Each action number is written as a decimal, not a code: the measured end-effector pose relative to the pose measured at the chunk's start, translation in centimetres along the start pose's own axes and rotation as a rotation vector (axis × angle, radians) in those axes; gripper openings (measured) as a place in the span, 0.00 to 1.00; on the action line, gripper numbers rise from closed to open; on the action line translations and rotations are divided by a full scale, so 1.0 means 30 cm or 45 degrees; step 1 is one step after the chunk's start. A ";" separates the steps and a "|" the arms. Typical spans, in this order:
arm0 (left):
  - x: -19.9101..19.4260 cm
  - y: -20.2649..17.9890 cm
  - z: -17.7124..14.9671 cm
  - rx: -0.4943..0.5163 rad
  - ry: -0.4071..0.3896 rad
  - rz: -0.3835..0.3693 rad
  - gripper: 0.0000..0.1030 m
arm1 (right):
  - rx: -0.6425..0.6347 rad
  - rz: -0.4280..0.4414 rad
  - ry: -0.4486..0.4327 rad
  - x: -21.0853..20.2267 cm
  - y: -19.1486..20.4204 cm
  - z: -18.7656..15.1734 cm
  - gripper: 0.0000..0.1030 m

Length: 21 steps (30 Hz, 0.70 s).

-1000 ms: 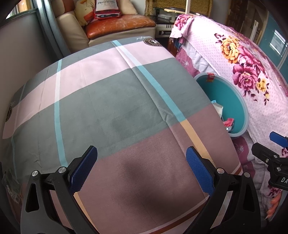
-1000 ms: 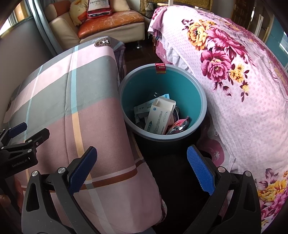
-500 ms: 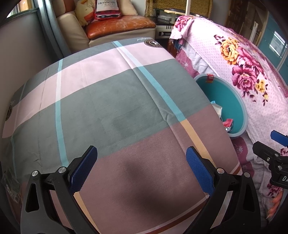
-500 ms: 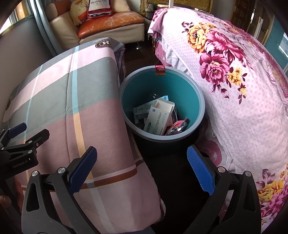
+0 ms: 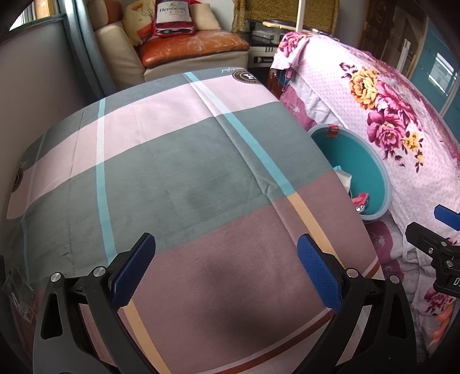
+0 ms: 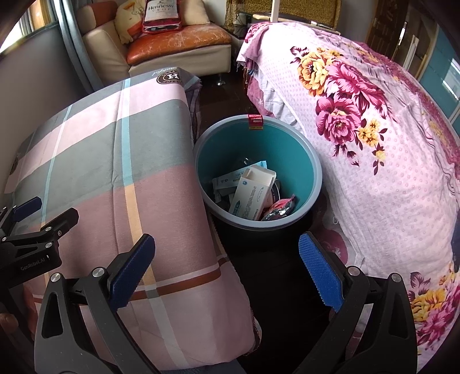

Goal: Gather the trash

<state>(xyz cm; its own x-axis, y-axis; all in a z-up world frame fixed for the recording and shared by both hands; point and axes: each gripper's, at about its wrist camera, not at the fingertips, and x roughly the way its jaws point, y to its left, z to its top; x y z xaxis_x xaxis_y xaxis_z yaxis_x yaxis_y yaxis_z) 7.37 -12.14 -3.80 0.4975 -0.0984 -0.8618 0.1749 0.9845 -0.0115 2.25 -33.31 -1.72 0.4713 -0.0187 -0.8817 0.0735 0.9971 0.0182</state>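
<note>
A teal bin (image 6: 310, 161) with a grey rim stands on the dark floor between two covered surfaces. It holds a white carton (image 6: 253, 194), paper packets (image 6: 227, 181) and a red-and-black wrapper (image 6: 279, 210). My right gripper (image 6: 225, 266) is open and empty, above the floor just in front of the bin. My left gripper (image 5: 225, 266) is open and empty over the plaid cloth (image 5: 172, 172), with the bin (image 5: 359, 155) to its right. Each gripper shows at the other view's edge.
The plaid-covered surface (image 6: 100, 172) lies left of the bin. A pink floral-covered surface (image 6: 388, 172) lies right of it. A cream and orange sofa (image 6: 172, 43) with a Hennessy bag (image 6: 161, 14) stands at the back. A narrow dark floor strip (image 6: 276, 287) runs between the surfaces.
Both grippers have drawn slightly back from the bin, which looks a little smaller and farther. Both stay open and empty.
</note>
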 end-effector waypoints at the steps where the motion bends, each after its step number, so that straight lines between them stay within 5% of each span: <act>1: -0.004 0.001 -0.001 0.000 -0.002 0.001 0.96 | -0.001 -0.001 -0.002 -0.003 0.001 0.000 0.93; 21: -0.018 0.026 -0.010 -0.008 -0.011 0.019 0.96 | -0.014 -0.010 -0.016 -0.028 0.021 -0.001 0.93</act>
